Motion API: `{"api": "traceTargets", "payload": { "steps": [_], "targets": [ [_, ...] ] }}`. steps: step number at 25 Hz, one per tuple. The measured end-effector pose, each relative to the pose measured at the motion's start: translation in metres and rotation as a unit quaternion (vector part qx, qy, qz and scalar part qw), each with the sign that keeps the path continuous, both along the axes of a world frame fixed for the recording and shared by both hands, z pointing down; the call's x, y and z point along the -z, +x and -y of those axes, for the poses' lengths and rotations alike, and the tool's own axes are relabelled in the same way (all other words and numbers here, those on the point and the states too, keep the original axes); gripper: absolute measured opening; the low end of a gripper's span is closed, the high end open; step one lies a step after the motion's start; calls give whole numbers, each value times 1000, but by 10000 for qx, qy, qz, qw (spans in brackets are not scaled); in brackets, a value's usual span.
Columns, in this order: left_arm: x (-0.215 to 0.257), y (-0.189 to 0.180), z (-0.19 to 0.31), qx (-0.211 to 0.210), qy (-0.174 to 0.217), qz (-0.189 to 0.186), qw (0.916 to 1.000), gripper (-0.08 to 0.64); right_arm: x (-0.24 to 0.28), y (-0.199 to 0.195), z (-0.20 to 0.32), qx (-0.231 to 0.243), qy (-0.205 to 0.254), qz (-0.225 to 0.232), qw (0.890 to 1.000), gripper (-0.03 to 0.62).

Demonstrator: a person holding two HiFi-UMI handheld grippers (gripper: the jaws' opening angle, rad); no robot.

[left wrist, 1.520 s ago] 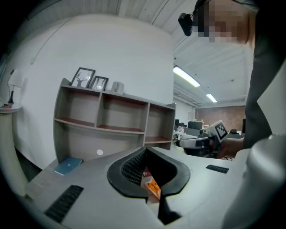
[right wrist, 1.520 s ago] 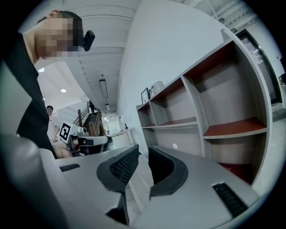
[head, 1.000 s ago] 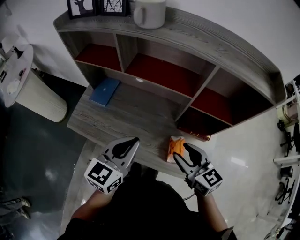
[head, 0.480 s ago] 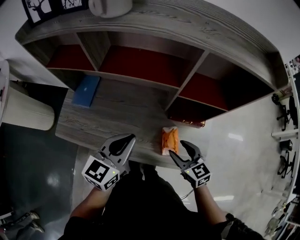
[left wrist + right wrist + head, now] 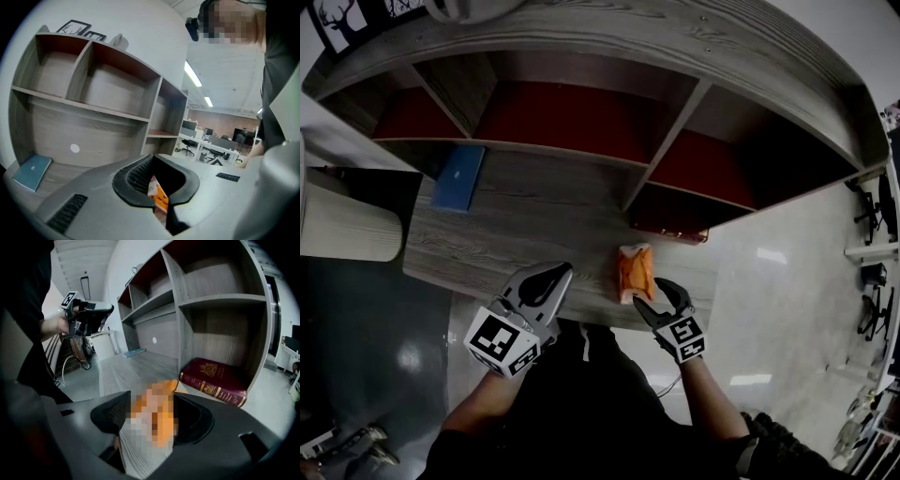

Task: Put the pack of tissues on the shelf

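Right gripper [image 5: 654,295] jaws just widened fully, tissues [image 5: 635,272] between, ungripped; left gripper [image 5: 562,274] closed, empty. Centre tissues before clamping.

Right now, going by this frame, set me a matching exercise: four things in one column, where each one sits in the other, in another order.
Things:
1. tissue pack
2. blue book
3. red book
4. mug

Places:
A. on top of the shelf
B. lying flat in the lowest right-hand compartment
C. on the desk, near its front edge
D. on the desk, far left, towards the back

Pairs: 1-C, 2-D, 3-B, 4-A
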State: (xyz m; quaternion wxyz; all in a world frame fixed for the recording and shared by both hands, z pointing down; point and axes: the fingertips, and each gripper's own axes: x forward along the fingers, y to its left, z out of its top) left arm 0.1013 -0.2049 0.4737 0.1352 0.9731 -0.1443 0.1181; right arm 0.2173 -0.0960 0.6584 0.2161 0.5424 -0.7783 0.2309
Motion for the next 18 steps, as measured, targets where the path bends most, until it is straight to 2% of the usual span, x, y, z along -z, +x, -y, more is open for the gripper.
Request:
{"api": "traceTargets", "payload": {
  "steps": [5, 11, 13, 15, 18],
  "targets": [
    [-4, 1, 1, -14, -13, 79, 10000, 14, -30, 5, -2, -89, -297, -6, 9995, 224],
    [-8, -8, 4, 23, 17, 237, 9997, 14, -48, 5, -1, -115, -408, -120, 9990, 220],
    [-9, -10, 5, 58, -15, 283, 9996, 14, -53, 5, 0, -133, -440, -190, 9988, 178],
    [-10, -11, 5, 75, -43, 303, 9995, 14, -54, 6, 1, -184, -435, -238, 9986, 100],
    [-8, -11, 5, 63, -26, 281, 9996, 14, -50, 7, 2, -187, -425, -304, 9985, 60]
  ]
}}
